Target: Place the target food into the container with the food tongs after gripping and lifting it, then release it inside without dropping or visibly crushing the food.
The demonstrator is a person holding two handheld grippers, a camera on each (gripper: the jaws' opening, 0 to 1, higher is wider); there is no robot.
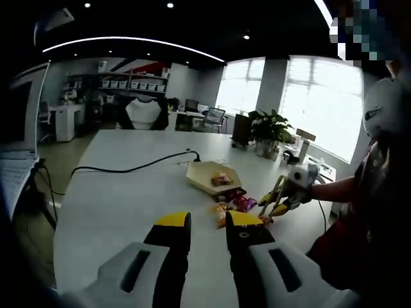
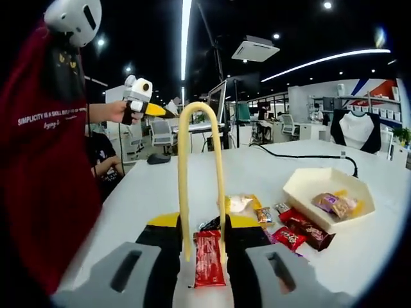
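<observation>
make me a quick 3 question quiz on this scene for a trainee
1. True or false: the tray holds no food yet.
2. What does the right hand-held gripper clamp? A) tongs B) cable C) tray
3. What lies between the tongs' arms?

Key: 1 false, packets already lie in it; 2 A; 3 a red packet.
</observation>
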